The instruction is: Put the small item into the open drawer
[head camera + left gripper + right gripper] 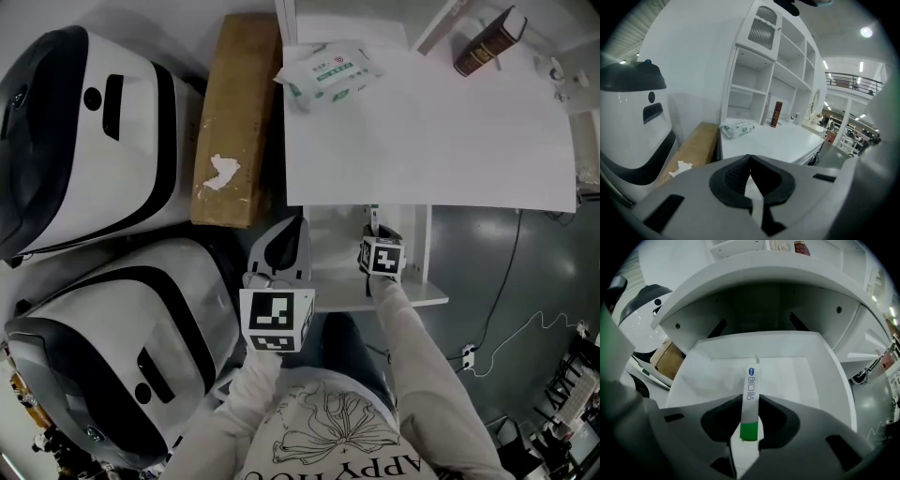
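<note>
Right now, in the right gripper view, we are looking along the right gripper (749,401), whose jaws are clamping a slim white tube (751,383) near its green end. The tube's long axis is running straight away from the camera, in line with the jaws. The green end is nearest us and the thin far end is pointing toward the back of the open drawer (801,376). The tube is hanging over the drawer's bare white floor; whether its far tip is touching we cannot tell. A blue oval logo and some dark characters are showing on it, too small for us to read.

In the left gripper view, the left gripper (750,157) is holding its jaws pressed together with nothing between them. Beyond it, a pack of wet wipes (737,129) with green print is lying on the white desk top (787,140), and a dark red book (776,114) is standing upright by the shelves. A cardboard box (693,147) is lying beside the desk, next to a white-and-black machine (633,122).

In the head view, we are seeing the right gripper (374,230) pointing steeply down into the drawer (412,298), which is standing pulled out from under the desk top. The left gripper (281,246) is hovering just beside the drawer's left side. Part of the shirt print is showing the letters "APPY".
</note>
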A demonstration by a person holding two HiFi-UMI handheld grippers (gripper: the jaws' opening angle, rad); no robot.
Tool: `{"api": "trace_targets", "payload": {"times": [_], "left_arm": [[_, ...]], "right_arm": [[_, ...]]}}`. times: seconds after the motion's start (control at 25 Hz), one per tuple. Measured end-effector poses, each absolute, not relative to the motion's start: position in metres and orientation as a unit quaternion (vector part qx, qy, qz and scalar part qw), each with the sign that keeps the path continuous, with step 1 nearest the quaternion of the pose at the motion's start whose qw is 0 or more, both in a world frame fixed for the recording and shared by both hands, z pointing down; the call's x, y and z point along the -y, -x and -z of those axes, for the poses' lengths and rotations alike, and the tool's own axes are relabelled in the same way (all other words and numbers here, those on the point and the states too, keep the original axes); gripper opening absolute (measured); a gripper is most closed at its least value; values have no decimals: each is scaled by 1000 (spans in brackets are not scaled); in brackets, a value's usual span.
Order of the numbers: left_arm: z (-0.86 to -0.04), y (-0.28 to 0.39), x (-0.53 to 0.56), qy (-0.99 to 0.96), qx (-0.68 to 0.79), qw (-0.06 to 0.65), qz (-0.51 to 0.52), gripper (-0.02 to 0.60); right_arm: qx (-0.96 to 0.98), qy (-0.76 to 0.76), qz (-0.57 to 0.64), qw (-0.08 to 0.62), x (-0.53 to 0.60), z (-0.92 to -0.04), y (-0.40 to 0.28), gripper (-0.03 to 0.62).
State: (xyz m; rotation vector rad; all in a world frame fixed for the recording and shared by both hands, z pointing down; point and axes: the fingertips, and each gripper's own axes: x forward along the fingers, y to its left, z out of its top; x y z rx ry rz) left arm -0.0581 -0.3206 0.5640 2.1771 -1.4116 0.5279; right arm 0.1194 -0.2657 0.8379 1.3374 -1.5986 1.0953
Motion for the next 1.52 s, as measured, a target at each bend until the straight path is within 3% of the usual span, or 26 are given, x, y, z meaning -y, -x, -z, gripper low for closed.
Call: {"api": "trace_targets", "payload": {"times": [0.28, 0.44, 0.68, 1.04, 1.52], "left_arm": [[-572, 57, 318, -795, 514, 252, -199, 5], [-573, 58, 317, -794, 516, 255, -197, 5], [-557, 55, 318, -799, 518, 243, -184, 5], [-500, 30, 308, -821, 511, 207, -146, 5], [-419, -4, 282, -844, 506, 148, -97, 5]], "right_arm": [[634, -526, -431, 370, 269, -846, -116, 96], [643, -538, -430, 334, 277, -833, -113, 152], [659, -558, -406, 301, 284, -793, -114, 153], [691, -610, -299, 246, 284, -673, -127, 69], [702, -669, -230, 78, 276, -498, -164, 32]]}}
